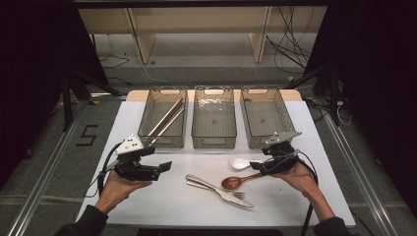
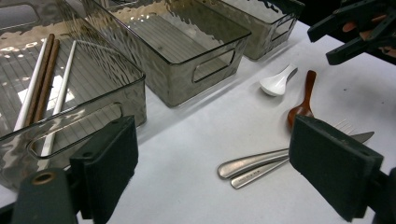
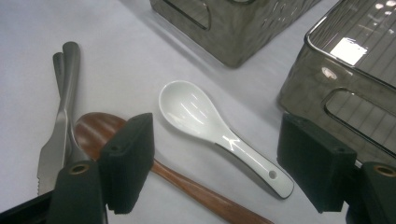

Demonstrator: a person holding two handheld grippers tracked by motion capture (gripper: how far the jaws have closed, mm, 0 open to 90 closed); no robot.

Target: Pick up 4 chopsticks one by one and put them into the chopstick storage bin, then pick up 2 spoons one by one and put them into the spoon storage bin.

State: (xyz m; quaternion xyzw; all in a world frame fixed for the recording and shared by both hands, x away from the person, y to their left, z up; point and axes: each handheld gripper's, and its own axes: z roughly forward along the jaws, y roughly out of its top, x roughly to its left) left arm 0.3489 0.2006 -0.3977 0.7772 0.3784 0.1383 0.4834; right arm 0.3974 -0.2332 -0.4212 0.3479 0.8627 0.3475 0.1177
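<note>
On the white table [image 1: 147,196] lie a white ceramic spoon [image 1: 239,162], a brown wooden spoon [image 1: 238,181], and a metal fork and knife [image 1: 218,190] side by side. My right gripper [image 1: 254,164] is open, low over the white spoon's handle end. In the right gripper view the white spoon [image 3: 210,126] lies between the open jaws of the right gripper [image 3: 223,161], with the wooden spoon [image 3: 91,130] partly under the left jaw. My left gripper [image 1: 166,166] is open and empty, left of the cutlery. In the left gripper view the left gripper [image 2: 219,170] faces the knife and fork [image 2: 252,165].
Three clear grey bins stand in a row at the back. The left bin [image 1: 147,115] holds chopsticks [image 1: 167,118], white and brown. The middle bin [image 1: 214,140] and right bin [image 1: 282,115] look empty. The other gripper [image 2: 359,28] is seen far right in the left gripper view.
</note>
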